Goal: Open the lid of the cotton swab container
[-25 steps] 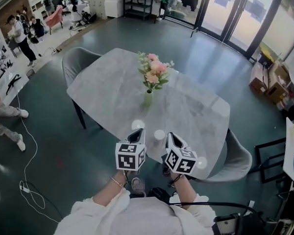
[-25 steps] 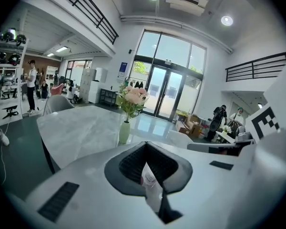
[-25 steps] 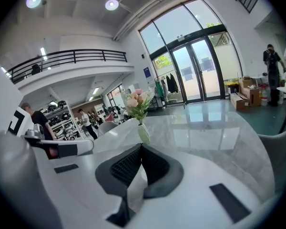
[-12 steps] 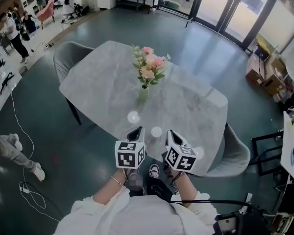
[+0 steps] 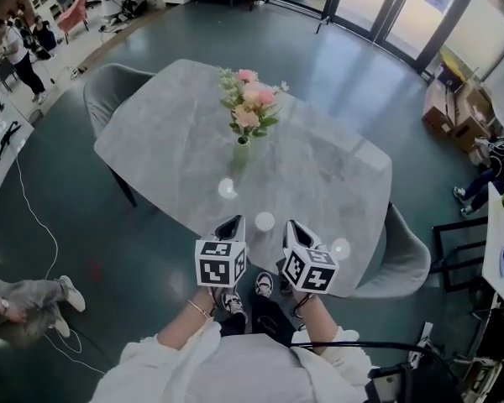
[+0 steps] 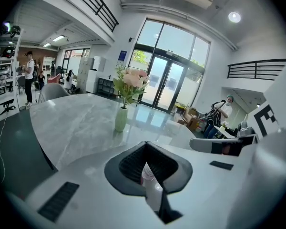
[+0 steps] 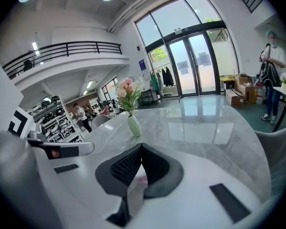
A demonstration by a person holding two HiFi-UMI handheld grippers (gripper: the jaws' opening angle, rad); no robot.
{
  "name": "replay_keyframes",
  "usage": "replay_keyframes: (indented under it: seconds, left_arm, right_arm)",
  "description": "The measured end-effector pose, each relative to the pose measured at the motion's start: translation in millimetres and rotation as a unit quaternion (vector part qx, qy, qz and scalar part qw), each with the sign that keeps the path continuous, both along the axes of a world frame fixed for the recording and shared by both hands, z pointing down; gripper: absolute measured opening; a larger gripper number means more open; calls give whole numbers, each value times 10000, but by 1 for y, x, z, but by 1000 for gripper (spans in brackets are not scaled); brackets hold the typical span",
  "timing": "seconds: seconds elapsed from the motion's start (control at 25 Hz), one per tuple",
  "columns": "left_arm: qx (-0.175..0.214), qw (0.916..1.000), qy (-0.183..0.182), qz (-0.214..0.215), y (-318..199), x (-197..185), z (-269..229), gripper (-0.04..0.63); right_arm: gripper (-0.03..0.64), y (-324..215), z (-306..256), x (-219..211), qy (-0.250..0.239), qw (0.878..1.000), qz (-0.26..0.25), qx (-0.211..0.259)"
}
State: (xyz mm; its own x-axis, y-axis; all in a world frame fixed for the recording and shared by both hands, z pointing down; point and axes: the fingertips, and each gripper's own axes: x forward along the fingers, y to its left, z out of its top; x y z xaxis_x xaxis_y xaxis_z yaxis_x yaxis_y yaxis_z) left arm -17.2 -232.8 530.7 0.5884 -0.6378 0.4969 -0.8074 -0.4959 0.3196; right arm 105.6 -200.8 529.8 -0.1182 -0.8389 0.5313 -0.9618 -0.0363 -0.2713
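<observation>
A small white-topped round container (image 5: pixel 265 221) stands near the front edge of the grey marble table (image 5: pixel 168 133), between my two grippers. In both gripper views it shows just beyond the fingertips as a clear tub with a pinkish label (image 6: pixel 148 173) (image 7: pixel 138 180). My left gripper (image 5: pixel 233 222) (image 6: pixel 146 144) is just left of it, jaws shut and empty. Just right of the container, my right gripper (image 5: pixel 291 226) (image 7: pixel 141 146) is also shut and empty. Neither touches the container.
A pale green vase of pink flowers (image 5: pixel 240 152) stands mid-table. Two more small white round things (image 5: pixel 227 188) (image 5: pixel 340 248) sit on the table. Grey chairs (image 5: pixel 109 86) (image 5: pixel 407 259) flank it. People stand and crouch around the room.
Both grippers have sunk a little toward the near table edge, still side by side and shut. The head view has shifted slightly, and people in the room have moved.
</observation>
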Motion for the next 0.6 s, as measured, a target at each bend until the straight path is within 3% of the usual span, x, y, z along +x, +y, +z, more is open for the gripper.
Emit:
replay_keyframes:
  seconds: [0.6]
  left_arm:
    - [-835, 9959, -348, 43, 22, 9, 80, 8]
  right_arm:
    - [60, 23, 85, -5, -446, 9956, -42, -826]
